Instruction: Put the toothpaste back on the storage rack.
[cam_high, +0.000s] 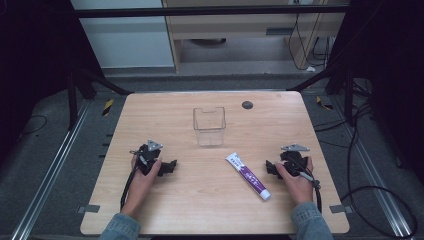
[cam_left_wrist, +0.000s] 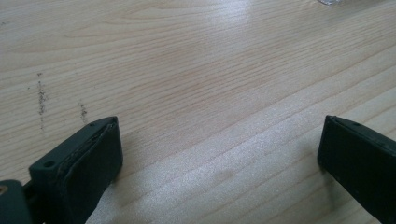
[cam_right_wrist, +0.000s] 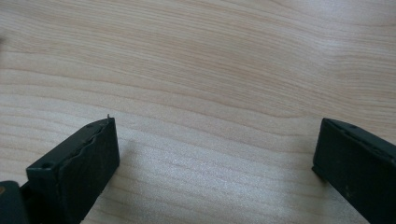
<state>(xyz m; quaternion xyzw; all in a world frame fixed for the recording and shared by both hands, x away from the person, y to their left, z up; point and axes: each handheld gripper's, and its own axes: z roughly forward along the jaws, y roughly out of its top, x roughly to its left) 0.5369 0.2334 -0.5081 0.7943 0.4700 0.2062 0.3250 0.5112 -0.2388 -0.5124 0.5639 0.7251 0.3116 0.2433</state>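
Note:
A white and purple tube (cam_high: 247, 175) lies flat on the wooden table (cam_high: 210, 210), slanting toward the front right. A clear plastic box (cam_high: 209, 126) stands upright behind it, near the table's middle. My left gripper (cam_high: 171, 165) rests on the table at the left, held by a hand, jaws pointing right. My right gripper (cam_high: 270, 167) rests at the right, just beside the tube, jaws pointing left. In the left gripper view the left gripper (cam_left_wrist: 219, 154) has its jaws wide apart over bare wood. The right gripper (cam_right_wrist: 215, 158) shows the same in its own view.
A small dark round spot (cam_high: 247, 105) sits near the table's far edge. Dark floor, metal rails (cam_high: 47, 175) and cables (cam_high: 380, 200) surround the table. A few faint dark marks (cam_left_wrist: 42, 95) speckle the wood in the left gripper view.

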